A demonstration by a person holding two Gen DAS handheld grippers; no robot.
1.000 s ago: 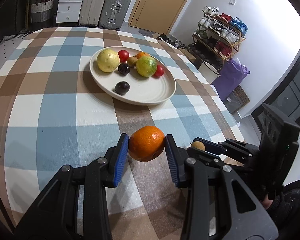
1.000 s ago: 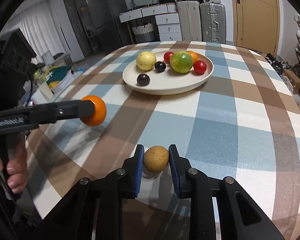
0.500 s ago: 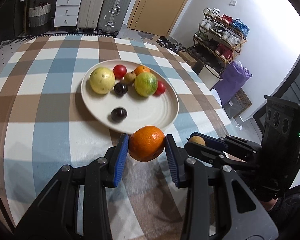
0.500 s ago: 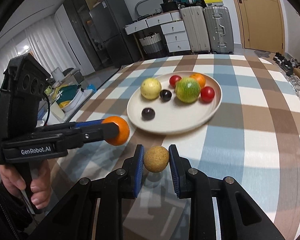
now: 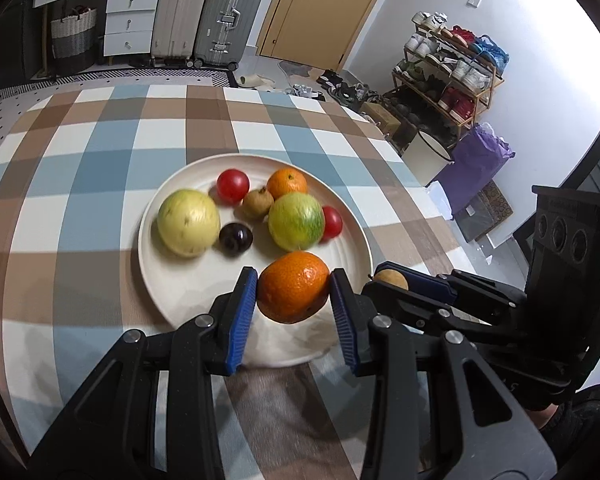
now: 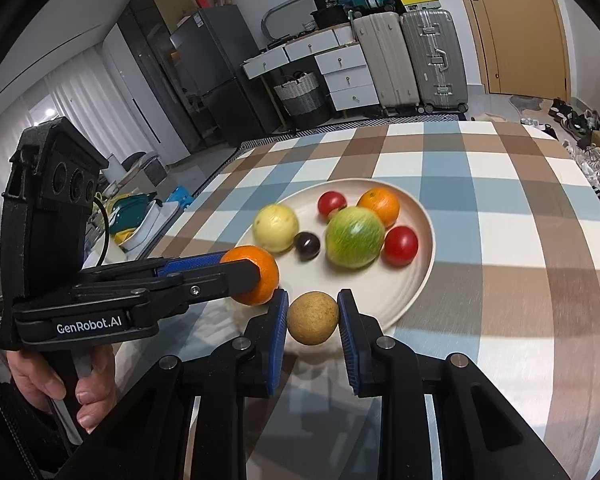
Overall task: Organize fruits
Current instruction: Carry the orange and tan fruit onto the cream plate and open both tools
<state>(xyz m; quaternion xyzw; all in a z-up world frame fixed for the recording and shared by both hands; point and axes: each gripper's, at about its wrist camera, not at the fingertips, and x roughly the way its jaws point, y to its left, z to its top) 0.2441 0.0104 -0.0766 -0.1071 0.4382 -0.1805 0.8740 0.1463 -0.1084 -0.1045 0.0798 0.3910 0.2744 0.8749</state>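
My left gripper (image 5: 294, 292) is shut on an orange (image 5: 293, 286) and holds it above the near rim of the white plate (image 5: 172, 280). My right gripper (image 6: 313, 314) is shut on a small brown round fruit (image 6: 312, 317), held just over the plate's near edge (image 6: 416, 292). The orange in the left gripper also shows in the right wrist view (image 6: 256, 274). The brown fruit shows in the left wrist view (image 5: 390, 279). On the plate lie a yellow fruit (image 5: 188, 222), a green fruit (image 5: 296, 221), two red fruits, a smaller orange (image 5: 287, 184), a dark plum (image 5: 236, 239) and a small brown fruit.
The plate sits on a table with a blue, brown and white checked cloth (image 5: 100, 148). The right table edge (image 5: 416, 168) drops to a floor with a shoe rack and a purple bag. Suitcases and drawers stand behind the table.
Both grippers have moved forward with their fruits, from over the bare cloth to the plate's near rim. The second dark plum near the front of the plate is now hidden.
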